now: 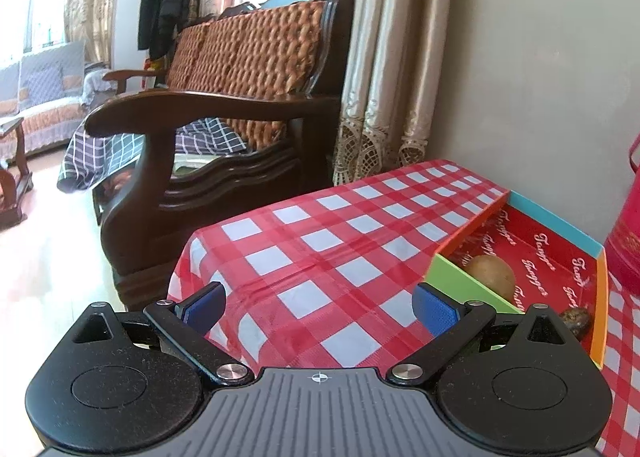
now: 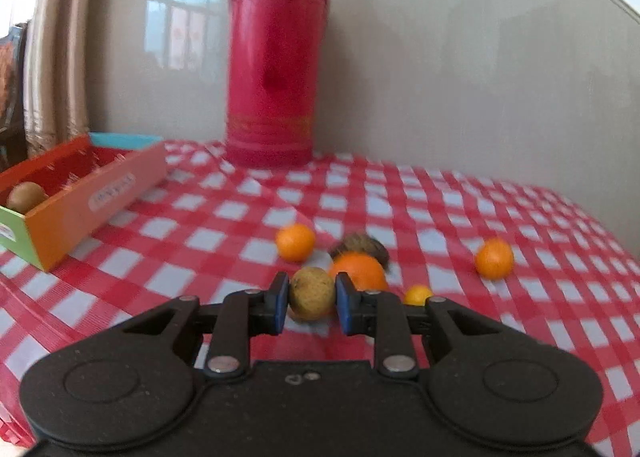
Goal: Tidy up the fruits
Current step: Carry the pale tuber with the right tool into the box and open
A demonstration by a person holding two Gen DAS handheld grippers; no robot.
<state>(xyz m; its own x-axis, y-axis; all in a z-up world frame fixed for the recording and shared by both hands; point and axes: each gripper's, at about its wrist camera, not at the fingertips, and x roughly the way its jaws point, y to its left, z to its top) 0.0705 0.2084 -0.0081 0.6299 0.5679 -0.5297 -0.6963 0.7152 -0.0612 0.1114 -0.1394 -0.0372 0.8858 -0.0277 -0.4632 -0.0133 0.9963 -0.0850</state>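
We had the right tongs (image 2: 311, 299) clamped on a brownish-green fruit (image 2: 312, 298) low over the worktop (image 2: 192, 241), w/ a big orange (image 2: 360, 271) just behind it. Left tongs (image 1: 320, 303) hung wide, empty, beside the box (image 1: 460, 281) (one brown fruit (image 1: 491, 271) already inside). Risk, we judged: round fruit squirting out of the pads on the lift, or nudging the orange so it rolls off.

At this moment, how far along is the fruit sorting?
Early stage. Done: one brown fruit already lies in the colourful box, with a darker one beside it. In hand: the right gripper has its jaws shut on a yellowish-brown fruit. Left on the checked tablecloth: four oranges and one brown fruit behind them. The left gripper is open and empty.
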